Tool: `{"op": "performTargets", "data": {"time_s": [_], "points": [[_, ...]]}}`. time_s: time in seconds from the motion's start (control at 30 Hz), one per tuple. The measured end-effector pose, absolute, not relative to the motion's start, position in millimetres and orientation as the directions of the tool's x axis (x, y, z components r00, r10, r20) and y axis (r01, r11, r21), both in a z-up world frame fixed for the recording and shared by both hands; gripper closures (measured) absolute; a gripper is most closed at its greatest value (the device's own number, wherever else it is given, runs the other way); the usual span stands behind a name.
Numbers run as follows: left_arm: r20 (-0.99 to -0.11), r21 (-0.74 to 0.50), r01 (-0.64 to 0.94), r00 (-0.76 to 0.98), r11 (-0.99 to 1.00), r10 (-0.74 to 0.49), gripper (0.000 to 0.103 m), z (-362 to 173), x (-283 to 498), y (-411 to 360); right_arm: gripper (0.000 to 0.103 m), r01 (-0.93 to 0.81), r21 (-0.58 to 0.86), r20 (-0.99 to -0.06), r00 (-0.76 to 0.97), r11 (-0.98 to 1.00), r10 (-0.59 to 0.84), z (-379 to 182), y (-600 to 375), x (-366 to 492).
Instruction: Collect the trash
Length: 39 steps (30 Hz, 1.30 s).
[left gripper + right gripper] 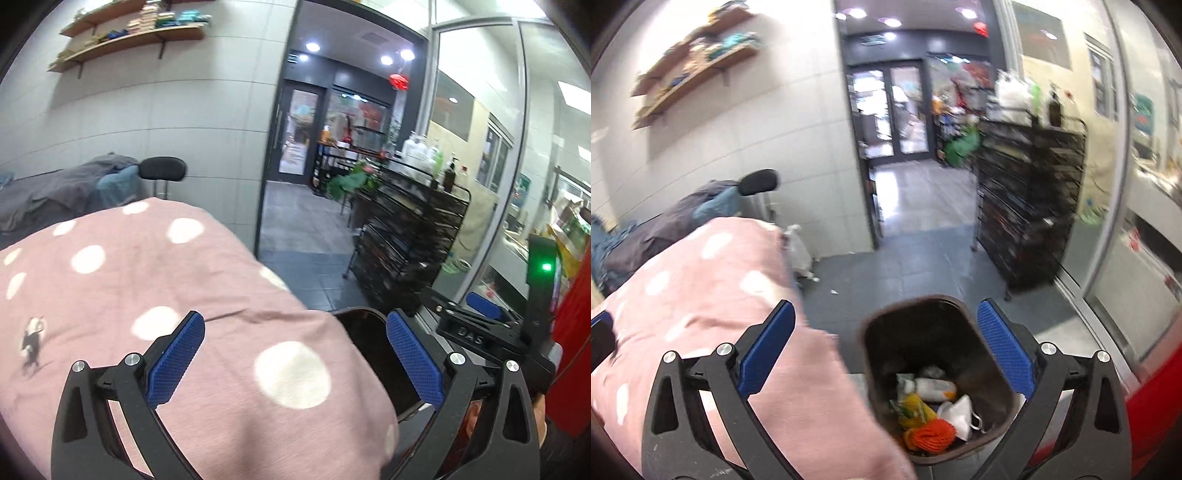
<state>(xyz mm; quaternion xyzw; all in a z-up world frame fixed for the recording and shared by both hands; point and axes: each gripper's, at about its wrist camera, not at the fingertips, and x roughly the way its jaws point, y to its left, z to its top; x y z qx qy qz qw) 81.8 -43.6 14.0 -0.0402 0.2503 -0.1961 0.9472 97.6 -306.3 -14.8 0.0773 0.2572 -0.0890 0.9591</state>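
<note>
A dark brown trash bin (934, 376) stands on the floor beside a bed with a pink dotted cover (713, 295). Inside lie a white bottle (932, 388), a white face mask (960, 411), orange netting (931, 435) and yellow scraps. My right gripper (886, 362) is open and empty above the bin. My left gripper (295, 362) is open and empty over the pink cover (147, 295), with the bin's rim (373, 350) just past the bed edge. The right gripper also shows in the left wrist view (480, 325) at the right.
A black wire rack (1027, 206) with bottles on top stands to the right by a glass partition (1115, 221). A doorway (908, 147) opens ahead. A black stool (759, 184) and grey bedding (55, 192) sit by the wall. Shelves (122, 40) hang high left.
</note>
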Motion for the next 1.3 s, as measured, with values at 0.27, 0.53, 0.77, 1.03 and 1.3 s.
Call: {"op": "performTargets", "data": {"time_s": [0.27, 0.53, 0.77, 1.03, 1.3], "points": [[-0.419, -0.169, 0.218, 0.867, 0.961, -0.27, 0.006, 19, 54, 2, 0.006, 0.093, 0.016, -0.417, 0.905, 0.996, -0.078, 4, -242, 68], [-0.391, -0.196, 0.123, 0.9, 0.973, -0.192, 0.006, 22, 30, 24, 0.006, 0.034, -0.041, -0.335, 0.941, 0.999, -0.046, 14, -218, 37], [-0.356, -0.166, 0.107, 0.921, 0.98, -0.161, 0.006, 25, 11, 24, 0.006, 0.025, -0.056, -0.297, 0.954, 0.998, -0.04, 20, -210, 19], [-0.35, -0.173, 0.102, 0.923, 0.98, -0.158, 0.006, 26, 7, 26, 0.006, 0.039, -0.028, -0.301, 0.952, 0.999, -0.046, 21, -213, 16], [-0.343, -0.179, 0.108, 0.925, 0.978, -0.164, 0.006, 26, 6, 26, 0.006, 0.049, -0.038, -0.296, 0.953, 0.998, -0.058, 22, -213, 15]]}}
